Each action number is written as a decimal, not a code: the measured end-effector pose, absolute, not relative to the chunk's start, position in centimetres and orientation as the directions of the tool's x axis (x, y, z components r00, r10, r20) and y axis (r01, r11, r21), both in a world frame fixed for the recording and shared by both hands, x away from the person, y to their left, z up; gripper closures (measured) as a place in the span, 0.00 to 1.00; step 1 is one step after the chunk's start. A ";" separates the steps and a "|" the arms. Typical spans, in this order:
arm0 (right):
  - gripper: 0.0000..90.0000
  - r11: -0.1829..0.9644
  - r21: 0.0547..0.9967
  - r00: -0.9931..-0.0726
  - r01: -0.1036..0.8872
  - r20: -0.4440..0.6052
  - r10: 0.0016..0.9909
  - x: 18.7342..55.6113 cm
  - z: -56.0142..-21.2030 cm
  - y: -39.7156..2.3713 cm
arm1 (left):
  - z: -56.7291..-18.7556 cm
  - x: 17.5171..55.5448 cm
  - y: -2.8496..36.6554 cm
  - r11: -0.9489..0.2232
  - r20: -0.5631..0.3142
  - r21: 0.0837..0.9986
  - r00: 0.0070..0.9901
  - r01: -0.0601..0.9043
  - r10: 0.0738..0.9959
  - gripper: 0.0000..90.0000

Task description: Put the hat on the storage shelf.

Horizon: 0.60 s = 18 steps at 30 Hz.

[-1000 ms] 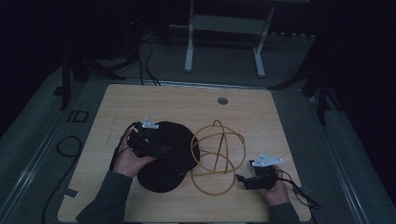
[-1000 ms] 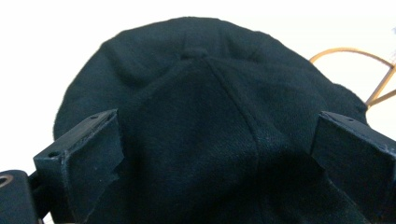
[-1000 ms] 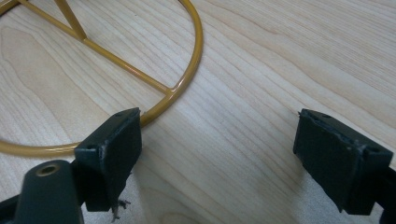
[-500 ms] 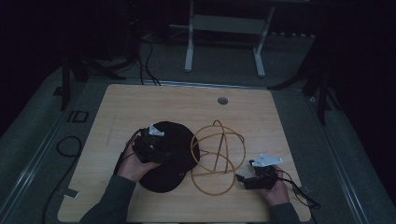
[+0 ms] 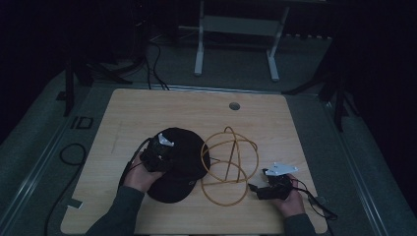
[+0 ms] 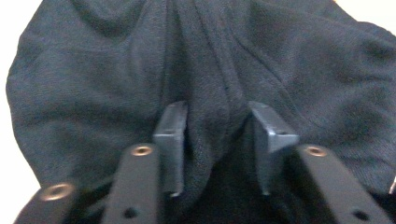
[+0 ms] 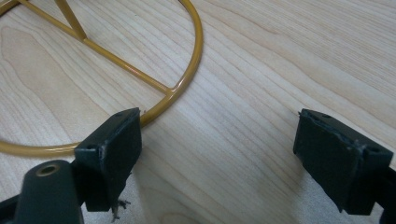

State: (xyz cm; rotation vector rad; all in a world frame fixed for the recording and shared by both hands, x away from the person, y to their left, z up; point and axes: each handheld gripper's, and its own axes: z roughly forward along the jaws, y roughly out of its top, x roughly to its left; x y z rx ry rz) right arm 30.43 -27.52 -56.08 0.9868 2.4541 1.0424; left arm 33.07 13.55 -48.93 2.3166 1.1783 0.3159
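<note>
On the left of the wooden table [image 5: 128,123], the left gripper [image 5: 158,153] sits on top of a black cap [image 5: 184,162], over the cap's left part, with the person's left hand [image 5: 140,174] wrapped around its body from below. In the left gripper view its jaws are clamped on a raised fold of the cap's [image 6: 93,84] dark fabric: the cloth is bunched into a ridge that runs up between the two pads, and creases spread away from the pinch. The left forearm, in a dark sleeve [image 5: 115,211], comes in from the bottom edge and angles up and to the right toward the cap.

Just right of the cap, touching or nearly touching its edge, stands a yellow wire frame [image 5: 228,164] made of rings that cross each other; its lowest ring lies flat on the table.

Farther right, near the table's front right corner, the right gripper [image 5: 255,188] lies low on the wood, pointing left toward the frame, with the right hand [image 5: 290,199] holding it from behind and a cable [image 5: 319,206] trailing off to the right. In the right gripper view its jaws stand wide apart with bare table between them; the frame's [image 7: 187,70] flat ring curves past the tip of the left-hand jaw, just beside it, and whether they touch cannot be told.
</note>
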 end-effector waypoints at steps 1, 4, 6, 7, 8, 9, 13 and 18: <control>0.17 0.502 0.720 -0.720 0.478 -0.005 0.694 30.4 -56.1 -27.5 | -48.9 33.1 13.5 -0.489 -0.031 0.542 0.598 0.684 0.801 0.77; 0.17 0.501 0.721 -0.720 0.479 -0.005 0.694 30.4 -56.1 -27.5 | -48.8 33.1 13.3 -0.513 -0.015 0.529 0.612 0.676 0.791 0.89; 0.17 0.502 0.721 -0.720 0.478 -0.005 0.694 30.4 -56.1 -27.5 | -48.6 33.1 13.3 -0.519 -0.011 0.529 0.617 0.671 0.787 0.92; 0.17 0.502 0.721 -0.720 0.478 -0.005 0.694 30.4 -56.1 -27.5 | -48.6 33.1 13.3 -0.519 -0.011 0.529 0.617 0.671 0.787 0.93; 0.17 0.502 0.721 -0.720 0.478 -0.005 0.694 30.4 -56.1 -27.5 | -48.2 33.1 13.3 -0.528 -0.014 0.523 0.626 0.669 0.780 0.93; 0.17 0.502 0.721 -0.720 0.478 -0.006 0.694 30.4 -56.1 -27.5 | -48.1 33.1 13.4 -0.535 -0.011 0.522 0.632 0.664 0.775 0.93; 0.17 0.502 0.720 -0.720 0.478 -0.006 0.694 30.4 -56.1 -27.5 | -47.6 33.1 13.5 -0.549 -0.009 0.525 0.649 0.651 0.761 0.93; 0.17 0.502 0.721 -0.720 0.478 -0.006 0.694 30.4 -56.1 -27.5 | -47.1 33.2 13.6 -0.569 -0.003 0.518 0.666 0.639 0.746 0.94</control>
